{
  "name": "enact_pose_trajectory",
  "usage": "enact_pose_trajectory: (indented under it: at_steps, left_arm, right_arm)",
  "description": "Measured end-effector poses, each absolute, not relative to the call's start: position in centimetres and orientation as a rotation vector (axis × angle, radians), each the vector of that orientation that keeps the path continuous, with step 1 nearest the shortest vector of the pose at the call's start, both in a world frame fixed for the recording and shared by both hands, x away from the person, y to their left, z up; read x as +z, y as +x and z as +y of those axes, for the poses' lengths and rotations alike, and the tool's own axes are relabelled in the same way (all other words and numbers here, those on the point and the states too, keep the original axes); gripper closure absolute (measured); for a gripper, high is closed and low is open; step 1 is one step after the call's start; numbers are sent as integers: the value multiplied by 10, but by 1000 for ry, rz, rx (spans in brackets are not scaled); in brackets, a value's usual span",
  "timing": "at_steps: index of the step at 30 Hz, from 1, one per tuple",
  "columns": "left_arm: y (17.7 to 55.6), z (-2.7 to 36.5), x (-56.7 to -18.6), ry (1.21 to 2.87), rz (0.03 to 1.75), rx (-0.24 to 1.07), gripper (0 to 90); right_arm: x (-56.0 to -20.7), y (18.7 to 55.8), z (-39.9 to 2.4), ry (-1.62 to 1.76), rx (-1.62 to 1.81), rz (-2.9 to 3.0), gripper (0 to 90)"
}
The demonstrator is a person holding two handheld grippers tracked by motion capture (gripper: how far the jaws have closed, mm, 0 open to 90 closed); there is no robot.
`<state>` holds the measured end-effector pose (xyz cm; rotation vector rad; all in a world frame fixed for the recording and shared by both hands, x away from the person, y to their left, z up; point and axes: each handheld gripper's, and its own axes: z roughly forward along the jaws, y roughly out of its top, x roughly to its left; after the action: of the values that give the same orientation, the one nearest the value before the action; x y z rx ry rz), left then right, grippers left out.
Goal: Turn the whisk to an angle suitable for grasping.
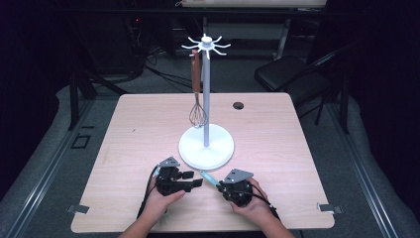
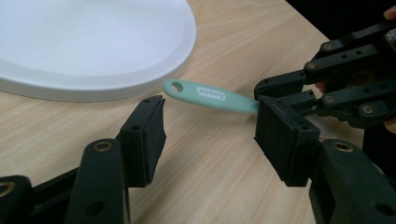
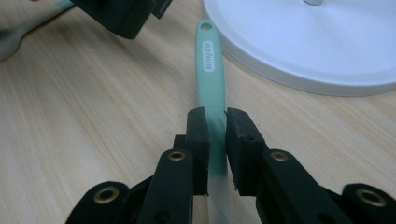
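Observation:
A utensil with a teal handle (image 1: 208,177) lies low over the table's front, just before the white stand's round base (image 1: 206,146). My right gripper (image 3: 216,121) is shut on that teal handle (image 3: 211,70), whose hole end points toward the base (image 3: 317,42); the utensil's working end is hidden behind the jaws. In the high view the right gripper (image 1: 219,186) sits front centre. My left gripper (image 1: 195,179) is beside it on the left, open, with bare table between its pads (image 2: 144,135). From the left gripper (image 2: 210,135) the teal handle (image 2: 210,94) shows just ahead, with the right gripper (image 2: 275,93) on it.
A whisk with a wooden handle (image 1: 196,74) hangs from a hook on the stand's pole (image 1: 206,99). A cable hole (image 1: 238,105) sits at the table's far side. A black chair (image 1: 287,72) stands beyond the table. Bare wood lies left and right of the base.

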<state>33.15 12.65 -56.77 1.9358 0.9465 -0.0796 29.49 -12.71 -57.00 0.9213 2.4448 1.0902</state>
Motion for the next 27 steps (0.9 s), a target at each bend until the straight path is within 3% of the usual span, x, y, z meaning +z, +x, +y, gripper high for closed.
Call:
enact_pose_trajectory:
  at_steps: [20,27]
  left_arm:
    - [334,121,-572,1912,957,-120,431]
    - [334,122,-571,1890,982,-116,512]
  right_arm:
    - [-566,288,-119,862,1182,2462,795]
    - [-569,289,-118,874,1174,2469,779]
